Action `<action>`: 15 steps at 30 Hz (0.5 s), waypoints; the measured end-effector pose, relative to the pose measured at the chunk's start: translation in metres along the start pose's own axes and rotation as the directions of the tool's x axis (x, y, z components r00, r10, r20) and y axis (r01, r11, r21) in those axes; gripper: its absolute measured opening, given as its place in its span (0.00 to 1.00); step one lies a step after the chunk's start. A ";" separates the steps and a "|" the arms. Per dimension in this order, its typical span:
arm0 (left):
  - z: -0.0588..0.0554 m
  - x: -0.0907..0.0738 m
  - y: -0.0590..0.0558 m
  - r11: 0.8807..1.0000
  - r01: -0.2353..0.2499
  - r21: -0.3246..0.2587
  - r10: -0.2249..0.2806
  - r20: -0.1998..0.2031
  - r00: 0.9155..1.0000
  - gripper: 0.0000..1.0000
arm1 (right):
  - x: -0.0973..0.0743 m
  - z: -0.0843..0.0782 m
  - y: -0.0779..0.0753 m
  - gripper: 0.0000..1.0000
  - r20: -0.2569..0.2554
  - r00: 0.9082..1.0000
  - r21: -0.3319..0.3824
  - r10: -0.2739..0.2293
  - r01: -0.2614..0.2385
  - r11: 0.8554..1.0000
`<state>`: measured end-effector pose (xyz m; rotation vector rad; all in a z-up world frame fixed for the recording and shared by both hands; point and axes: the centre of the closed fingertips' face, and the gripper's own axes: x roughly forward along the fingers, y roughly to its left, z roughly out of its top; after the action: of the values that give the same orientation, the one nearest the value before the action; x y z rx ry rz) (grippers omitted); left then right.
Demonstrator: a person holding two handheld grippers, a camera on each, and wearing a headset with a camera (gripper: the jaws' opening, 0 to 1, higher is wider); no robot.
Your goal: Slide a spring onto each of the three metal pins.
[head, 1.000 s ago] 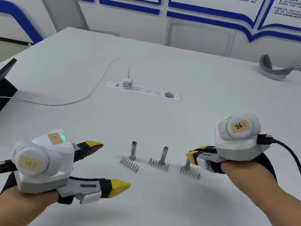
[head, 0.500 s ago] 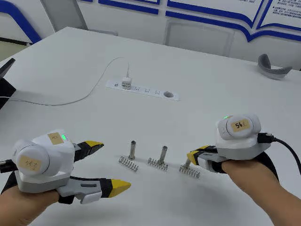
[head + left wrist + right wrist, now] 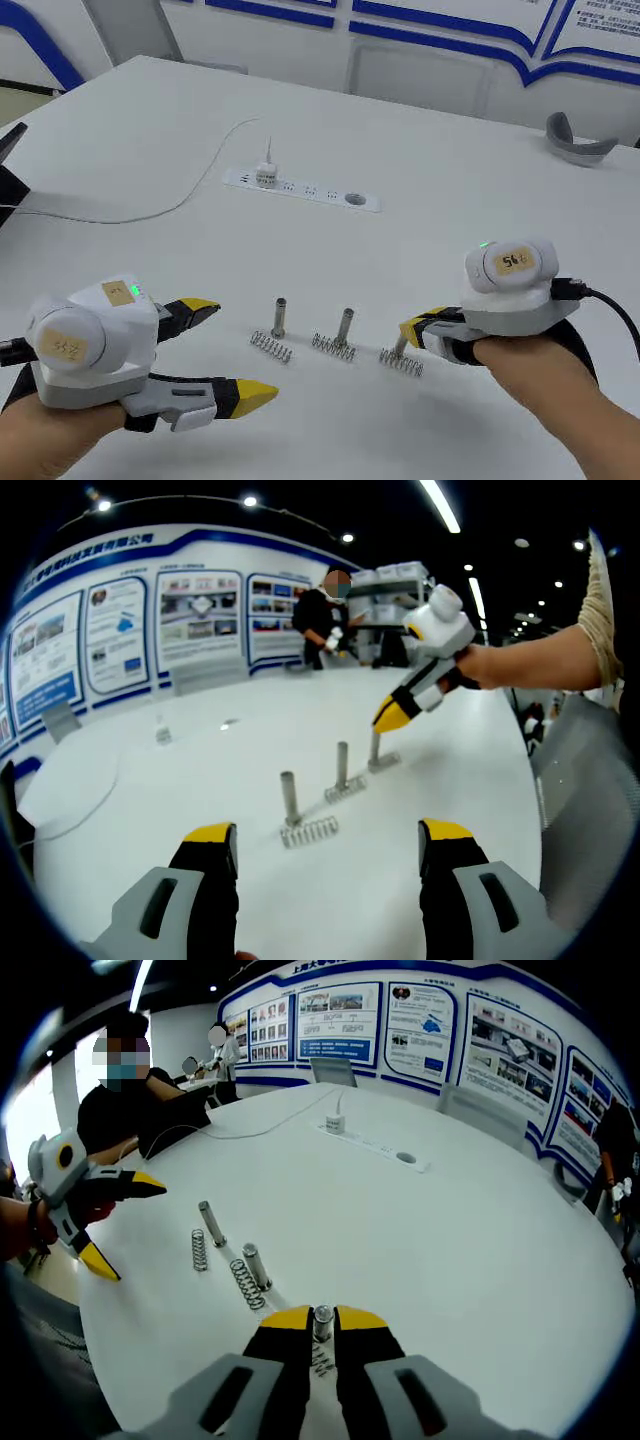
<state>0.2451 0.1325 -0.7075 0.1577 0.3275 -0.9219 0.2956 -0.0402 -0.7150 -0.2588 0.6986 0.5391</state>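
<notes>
The right claw [image 3: 323, 1314] is pinched narrow, its yellow-tipped jaws closed on the top of the end pin [image 3: 322, 1322], a short grey metal post standing upright. That pin's spring [image 3: 401, 362], a fine wire coil, lies flat on the desk [image 3: 450, 180] at the pin's 6 o'clock in the head view. At 9 o'clock along the row stand the middle pin [image 3: 344, 326] and the far pin [image 3: 279, 317]. Each is bare, with its own coil, the middle spring [image 3: 333, 347] and the far spring [image 3: 271, 347], lying just beside its foot.

The left claw [image 3: 228, 350] gapes wide and holds nothing, at 8 o'clock in the head view, near the far pin but apart from it. Both white plastic housings carry tan stickers with handwritten marks too scrawled to read.

Against a second ago nothing on the desk has moved, and both claws keep their places.

At 12 o'clock from the pins lies a white power strip [image 3: 310, 190] with a small plug [image 3: 266, 176] and a thin cable [image 3: 190, 205].
</notes>
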 end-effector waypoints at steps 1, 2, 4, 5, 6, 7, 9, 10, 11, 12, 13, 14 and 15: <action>0.000 0.000 0.000 1.000 0.000 0.000 0.000 -0.001 1.000 0.75 | 0.000 0.000 0.000 0.09 -0.002 1.000 -0.002 0.001 -0.001 1.000; 0.000 0.000 0.000 1.000 0.000 0.000 0.000 -0.001 1.000 0.75 | 0.000 0.000 0.000 0.09 -0.003 1.000 -0.005 0.001 -0.001 1.000; -0.001 0.001 0.000 1.000 0.001 -0.001 -0.001 -0.001 1.000 0.75 | 0.000 0.001 0.001 0.09 -0.001 1.000 -0.013 0.001 -0.001 1.000; 0.000 0.001 -0.001 1.000 0.002 0.000 -0.002 0.000 1.000 0.75 | 0.000 0.001 0.002 0.09 0.000 1.000 -0.015 0.001 -0.001 1.000; 0.000 0.001 -0.001 1.000 0.003 -0.001 -0.003 0.000 1.000 0.75 | 0.000 0.001 0.002 0.09 0.000 1.000 -0.017 0.000 0.000 1.000; 0.000 0.001 -0.001 1.000 0.003 -0.001 -0.003 0.000 1.000 0.75 | 0.000 0.001 0.002 0.09 0.000 1.000 -0.019 -0.001 0.001 1.000; 0.000 0.000 -0.001 1.000 0.002 -0.001 -0.002 0.000 1.000 0.75 | 0.001 0.001 0.002 0.09 0.001 1.000 -0.020 0.001 -0.001 1.000; 0.000 0.000 -0.001 1.000 0.002 -0.001 -0.002 0.000 1.000 0.75 | 0.001 0.001 0.001 0.09 0.001 1.000 -0.020 0.001 -0.001 1.000; 0.000 0.000 -0.001 1.000 0.002 -0.001 -0.002 0.000 1.000 0.75 | 0.000 0.001 0.001 0.09 0.004 1.000 -0.022 -0.001 0.001 1.000; 0.000 0.000 -0.001 1.000 0.002 -0.001 -0.002 0.000 1.000 0.75 | 0.000 0.002 0.002 0.09 0.007 1.000 -0.023 0.000 0.000 1.000; 0.000 0.000 -0.001 1.000 0.003 0.000 -0.003 -0.001 1.000 0.75 | 0.000 0.002 0.002 0.09 0.008 1.000 -0.023 0.001 -0.001 1.000; -0.001 0.000 -0.001 1.000 0.003 0.000 -0.003 -0.001 1.000 0.75 | -0.001 0.002 0.002 0.09 0.009 1.000 -0.026 0.002 -0.001 1.000; -0.001 0.001 -0.001 1.000 0.003 0.001 -0.003 -0.002 1.000 0.75 | -0.001 0.002 0.002 0.09 0.009 1.000 -0.027 0.001 0.000 1.000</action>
<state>0.2447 0.1320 -0.7085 0.1590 0.3289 -0.9253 0.2953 -0.0380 -0.7128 -0.2814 0.6825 0.5504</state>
